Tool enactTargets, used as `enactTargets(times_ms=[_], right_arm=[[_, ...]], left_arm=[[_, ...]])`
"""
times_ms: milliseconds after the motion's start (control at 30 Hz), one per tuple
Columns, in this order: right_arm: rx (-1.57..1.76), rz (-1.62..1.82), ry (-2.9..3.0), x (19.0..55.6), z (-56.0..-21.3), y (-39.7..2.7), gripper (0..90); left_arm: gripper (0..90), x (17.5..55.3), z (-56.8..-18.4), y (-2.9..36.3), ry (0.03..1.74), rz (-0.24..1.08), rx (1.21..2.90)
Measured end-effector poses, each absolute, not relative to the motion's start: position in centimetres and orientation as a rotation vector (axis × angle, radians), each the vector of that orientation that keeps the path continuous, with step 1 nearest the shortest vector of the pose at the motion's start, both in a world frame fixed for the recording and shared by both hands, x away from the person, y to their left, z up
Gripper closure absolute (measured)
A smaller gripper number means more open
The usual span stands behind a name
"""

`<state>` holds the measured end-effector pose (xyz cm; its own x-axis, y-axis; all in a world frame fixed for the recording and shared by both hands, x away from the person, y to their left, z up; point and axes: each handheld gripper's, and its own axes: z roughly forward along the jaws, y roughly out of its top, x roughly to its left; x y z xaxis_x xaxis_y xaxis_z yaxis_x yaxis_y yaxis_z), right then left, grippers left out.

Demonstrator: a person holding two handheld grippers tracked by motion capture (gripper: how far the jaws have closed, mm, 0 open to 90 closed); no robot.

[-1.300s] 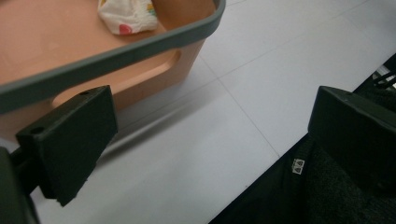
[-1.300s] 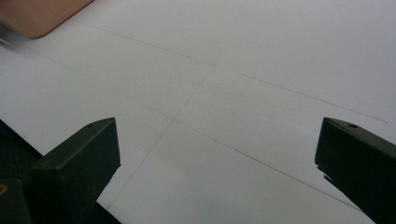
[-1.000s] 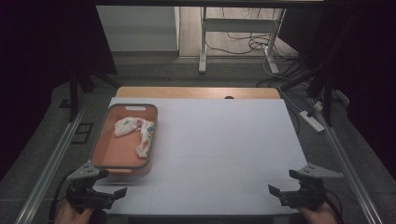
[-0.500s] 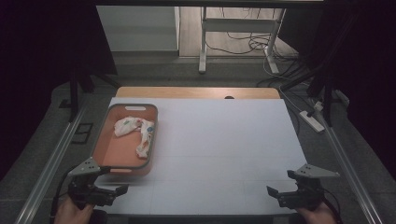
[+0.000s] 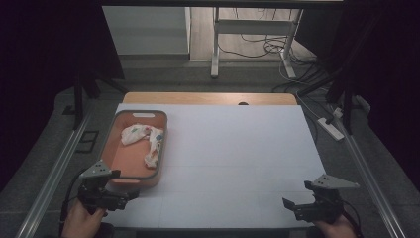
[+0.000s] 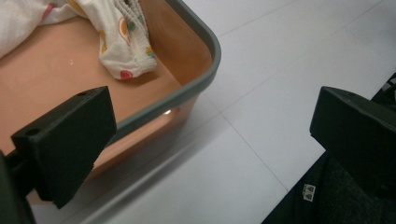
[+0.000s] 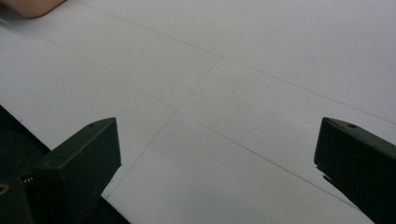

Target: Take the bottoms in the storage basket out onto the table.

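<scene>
The left gripper (image 5: 130,196) hangs with jaws spread just off the near corner of the tray (image 5: 112,133), where the cloth (image 5: 146,142) lies untouched, while the right gripper (image 5: 289,205), also spread, hovers over bare table (image 5: 237,148).

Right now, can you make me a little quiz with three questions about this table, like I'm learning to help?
1. True or false: the left gripper is holding the patterned cloth.
2. Where does the cloth lie? A) on the bare white table B) inside the orange tray C) between the jaws of the right gripper
3. Fill in: the jaws of both grippers stand wide ____.

Key
1. False; it sits by the tray's near corner with nothing between its jaws.
2. B
3. open
</scene>
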<state>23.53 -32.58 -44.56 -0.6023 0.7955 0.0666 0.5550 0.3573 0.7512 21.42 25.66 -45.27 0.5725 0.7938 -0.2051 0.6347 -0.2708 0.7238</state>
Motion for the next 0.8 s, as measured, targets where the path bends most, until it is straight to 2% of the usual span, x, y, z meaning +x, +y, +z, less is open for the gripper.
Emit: enactTargets(times_ms=[800], right_arm=[[1.199, 1.087, 2.328, 23.7, -44.6, -32.5, 0.9]], left_arm=[[0.1, 26.2, -45.2, 24.8, 1.180, 0.260, 2.001]])
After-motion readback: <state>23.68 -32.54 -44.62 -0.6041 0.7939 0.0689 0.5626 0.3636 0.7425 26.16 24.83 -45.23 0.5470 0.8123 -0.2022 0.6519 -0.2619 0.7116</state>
